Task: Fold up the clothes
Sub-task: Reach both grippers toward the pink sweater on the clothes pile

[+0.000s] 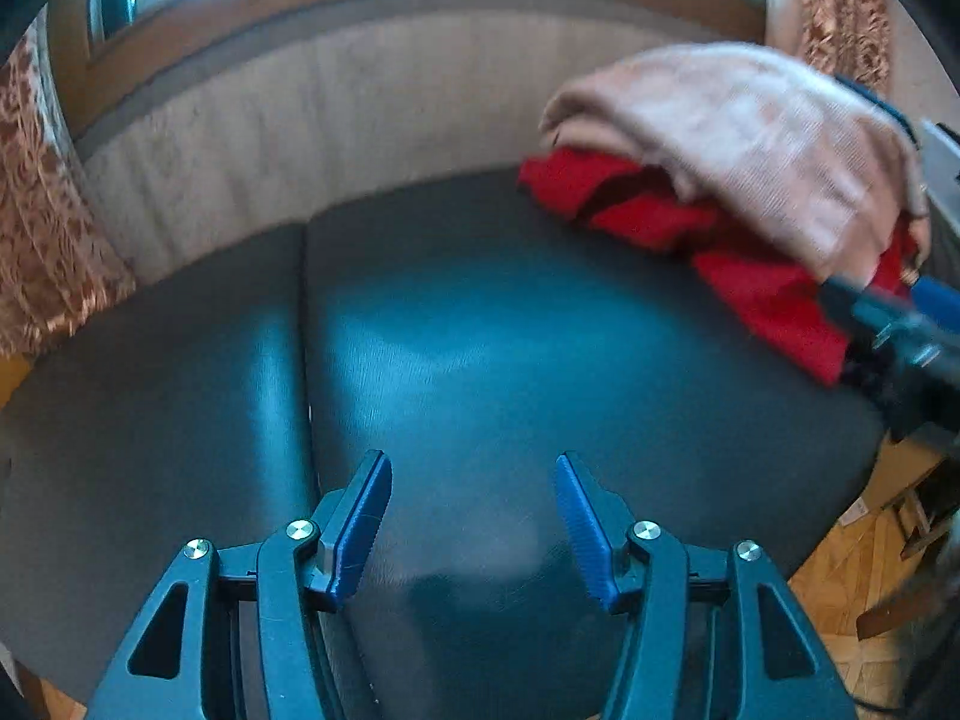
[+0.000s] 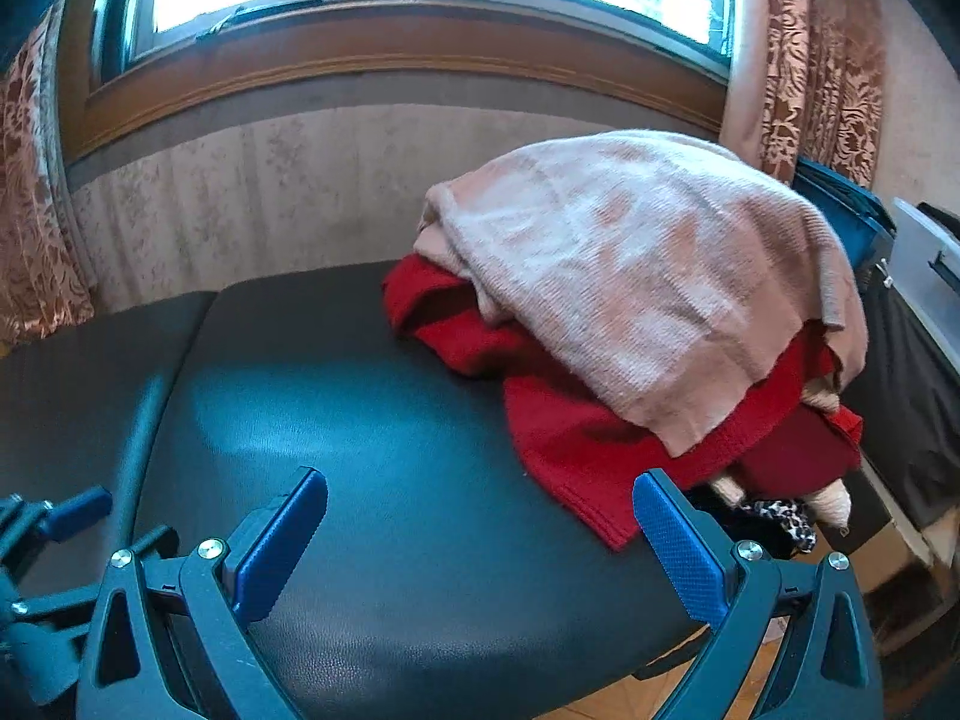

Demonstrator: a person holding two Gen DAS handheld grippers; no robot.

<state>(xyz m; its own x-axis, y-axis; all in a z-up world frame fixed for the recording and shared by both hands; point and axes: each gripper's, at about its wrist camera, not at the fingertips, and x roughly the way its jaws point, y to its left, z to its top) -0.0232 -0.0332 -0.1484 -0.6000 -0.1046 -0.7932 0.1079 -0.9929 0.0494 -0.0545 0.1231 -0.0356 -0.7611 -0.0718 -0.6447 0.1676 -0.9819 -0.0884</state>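
A pile of clothes lies at the right end of a dark padded table (image 2: 372, 408). A pale pink knit garment (image 2: 630, 276) lies on top of a red garment (image 2: 576, 444), with a leopard-print piece (image 2: 780, 519) and a cream piece (image 2: 831, 504) under the pile's near edge. In the left wrist view the pink garment (image 1: 750, 138) and red garment (image 1: 762, 288) are at the upper right. My left gripper (image 1: 474, 498) is open and empty above the bare table (image 1: 456, 324). My right gripper (image 2: 480, 516) is open and empty, its right finger (image 2: 678, 540) just short of the red hem. It shows blurred in the left wrist view (image 1: 888, 324).
A seam (image 1: 306, 330) splits the table into two pads. A wall and a window sill (image 2: 390, 60) run behind the table, with patterned curtains (image 2: 822, 60) at both sides. A blue box (image 2: 852, 210) and grey equipment (image 2: 927, 252) stand to the right. Wooden floor (image 1: 864, 564) shows below the table's right edge.
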